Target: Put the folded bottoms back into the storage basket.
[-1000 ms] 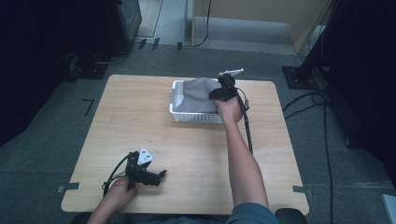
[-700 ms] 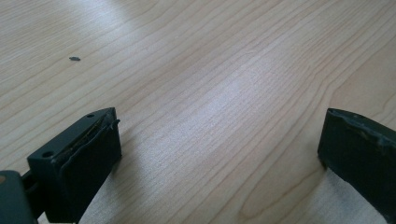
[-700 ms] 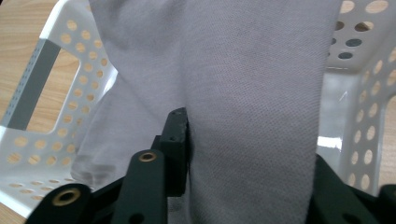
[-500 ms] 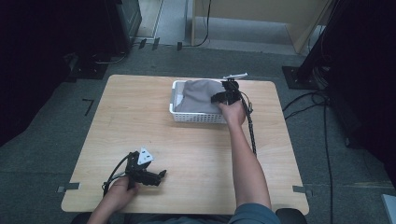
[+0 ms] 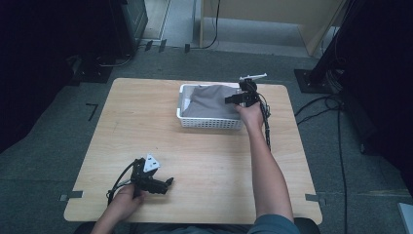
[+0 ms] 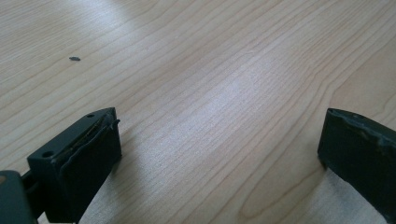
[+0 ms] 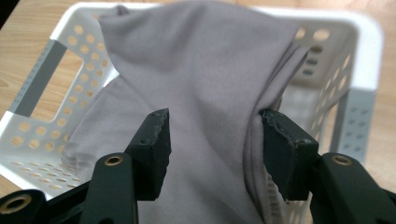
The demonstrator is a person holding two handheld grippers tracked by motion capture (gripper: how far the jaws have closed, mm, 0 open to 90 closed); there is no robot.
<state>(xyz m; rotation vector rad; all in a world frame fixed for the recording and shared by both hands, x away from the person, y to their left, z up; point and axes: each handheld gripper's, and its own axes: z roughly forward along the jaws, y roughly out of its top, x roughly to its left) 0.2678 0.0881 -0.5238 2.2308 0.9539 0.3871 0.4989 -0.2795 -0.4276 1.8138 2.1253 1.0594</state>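
1. Cloth of soft grey fabric (image 7: 201,84) lies inside the white perforated plastic basket (image 5: 187,119) at the far side of the light wooden table (image 5: 146,131).
2. Right gripper (image 7: 215,135) has just been opening its jaws; the fabric is between them, apparently released.
3. Left gripper (image 6: 219,144) rests open, holding nothing.
4. Placing looks done; only withdrawal remains.

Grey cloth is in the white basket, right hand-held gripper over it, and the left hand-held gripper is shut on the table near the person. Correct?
Not quite. The left hand-held gripper is open, not shut: the left gripper view shows its jaws wide apart over bare table. The rest holds: the grey cloth lies in the white basket, with the right hand-held gripper over it.
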